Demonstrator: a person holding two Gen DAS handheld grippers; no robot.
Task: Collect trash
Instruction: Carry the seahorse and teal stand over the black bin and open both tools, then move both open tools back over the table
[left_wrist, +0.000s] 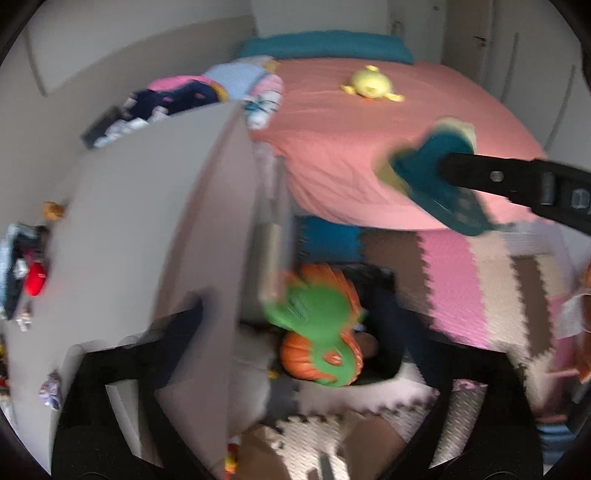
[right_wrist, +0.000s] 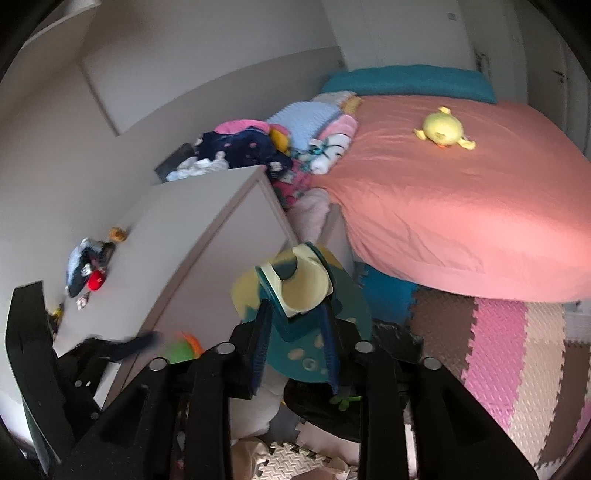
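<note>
My right gripper (right_wrist: 295, 332) is shut on a teal and cream plastic wrapper (right_wrist: 299, 291) and holds it in the air over the floor. It also shows in the left wrist view (left_wrist: 432, 166), held up at the right by the right gripper's black finger (left_wrist: 509, 181). A green and orange wrapper (left_wrist: 317, 325) hangs in the air between my left gripper's (left_wrist: 306, 354) black fingers (left_wrist: 170, 332), over a black bin (left_wrist: 384, 291). The view is blurred and I cannot tell whether the fingers grip it. It shows as a small green blur in the right wrist view (right_wrist: 181, 349).
A grey cabinet (left_wrist: 147, 229) stands at the left with small toys along its far edge. A bed with a pink cover (right_wrist: 461, 206) and a yellow plush toy (right_wrist: 443, 129) fills the right. Foam puzzle mats (right_wrist: 517, 354) cover the floor.
</note>
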